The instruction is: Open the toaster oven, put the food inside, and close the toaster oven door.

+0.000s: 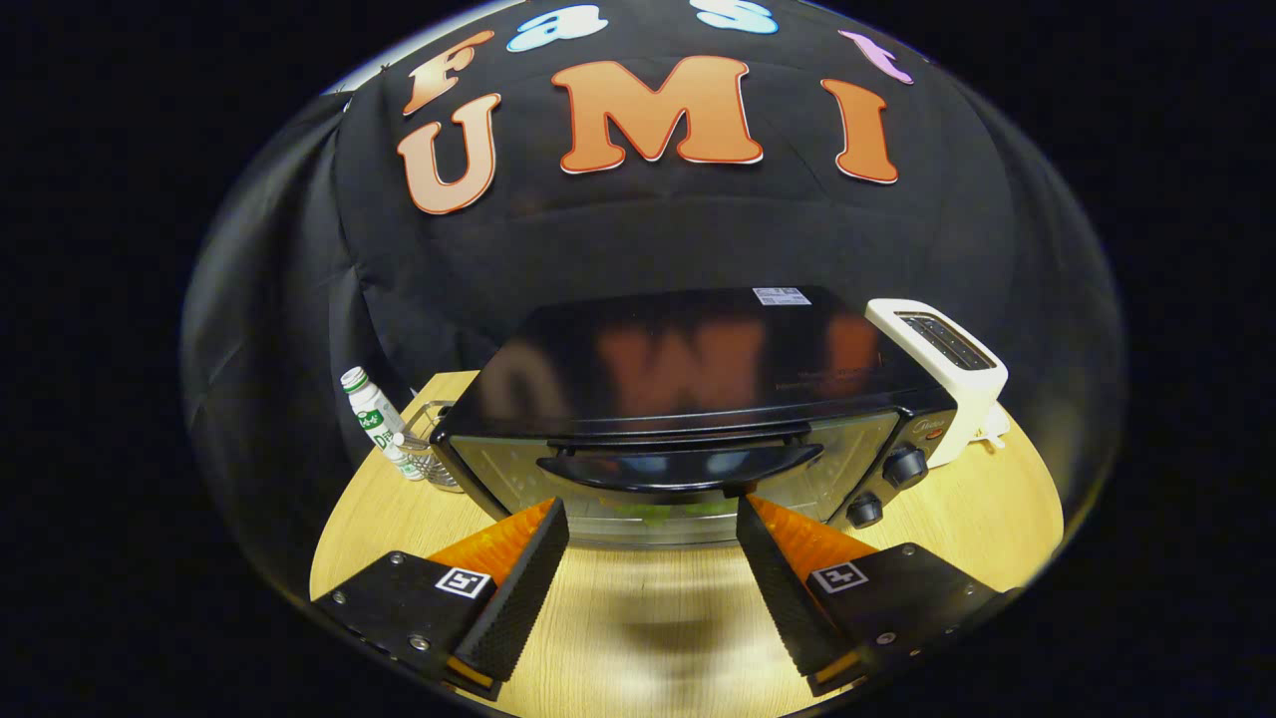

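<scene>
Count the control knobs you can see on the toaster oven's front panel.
2. One knob sits higher on the toaster oven panel; the other knob lower, just beyond the open gripper. Others may be hidden.

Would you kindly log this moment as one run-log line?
gripper: open, just short of door handle | toaster oven: door shut | something green behind the glass | bottle, toaster beside oven

Gripper (653, 519) level, jaws wide apart

Was a two-finger gripper (650, 509), parted wide. Bore ribbed, grippy inner pads (513, 598), flat mounting plates (399, 603) studded with small silver screws (397, 558), and a square black-and-white marker tag (464, 582) atop each finger.
</scene>
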Motion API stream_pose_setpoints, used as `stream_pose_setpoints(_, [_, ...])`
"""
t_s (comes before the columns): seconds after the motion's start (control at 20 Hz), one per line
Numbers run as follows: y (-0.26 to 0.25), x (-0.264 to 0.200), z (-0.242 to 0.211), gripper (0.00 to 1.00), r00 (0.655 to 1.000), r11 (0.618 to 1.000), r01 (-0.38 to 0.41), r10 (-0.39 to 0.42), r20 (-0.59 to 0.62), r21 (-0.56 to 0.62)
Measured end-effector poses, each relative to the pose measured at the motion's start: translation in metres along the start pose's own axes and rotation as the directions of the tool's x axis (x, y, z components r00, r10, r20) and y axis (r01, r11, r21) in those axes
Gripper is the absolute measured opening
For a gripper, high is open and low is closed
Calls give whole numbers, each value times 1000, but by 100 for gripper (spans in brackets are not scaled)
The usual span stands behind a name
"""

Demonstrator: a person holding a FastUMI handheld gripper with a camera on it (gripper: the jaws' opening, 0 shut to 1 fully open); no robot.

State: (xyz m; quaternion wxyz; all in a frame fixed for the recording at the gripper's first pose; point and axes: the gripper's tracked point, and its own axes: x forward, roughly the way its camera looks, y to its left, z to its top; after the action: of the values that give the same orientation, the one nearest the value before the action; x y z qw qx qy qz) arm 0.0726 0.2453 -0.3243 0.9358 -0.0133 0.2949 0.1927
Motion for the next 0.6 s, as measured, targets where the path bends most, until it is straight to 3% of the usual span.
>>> stream_pose_setpoints(0.2, [-13,-16,24,100,999,1000,0,0,36,27])
stream_pose_setpoints(0.6, [-85,-66,142,100,965,994,102,-93,245,-26])
